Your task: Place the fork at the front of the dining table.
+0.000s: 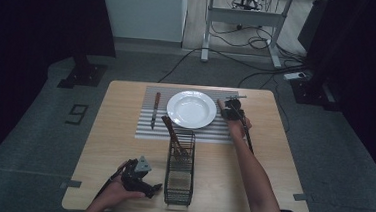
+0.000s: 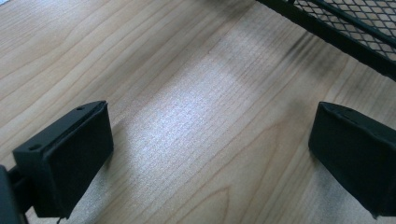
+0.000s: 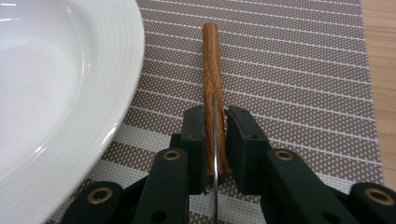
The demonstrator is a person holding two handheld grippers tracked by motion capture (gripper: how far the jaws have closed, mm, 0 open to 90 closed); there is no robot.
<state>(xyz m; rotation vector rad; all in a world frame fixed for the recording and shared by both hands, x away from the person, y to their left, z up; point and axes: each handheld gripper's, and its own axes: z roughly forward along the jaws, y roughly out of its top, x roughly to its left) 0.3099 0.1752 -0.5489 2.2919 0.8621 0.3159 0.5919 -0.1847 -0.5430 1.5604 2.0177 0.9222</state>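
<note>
A wooden-handled utensil [image 3: 211, 60] lies on the striped placemat [image 3: 303, 70], just right of the white plate [image 3: 56, 93]. My right gripper [image 3: 215, 121] is shut on its handle, where a thin metal edge runs back toward the camera. From above, the right gripper [image 1: 232, 106] sits at the plate's [image 1: 192, 109] right rim, and the utensil's metal end [image 1: 239, 96] pokes out beyond it. My left gripper [image 1: 154, 188] rests low at the table's front, left of the wire basket [image 1: 179, 173]. Its jaws [image 2: 210, 154] stand wide open over bare wood.
A knife [image 1: 154, 109] lies on the placemat [image 1: 144, 128] left of the plate. Brown-handled utensils [image 1: 174, 135] lean out of the far end of the black wire basket, whose corner [image 2: 345, 28] is close to the left gripper. A desk frame and cables stand beyond the table.
</note>
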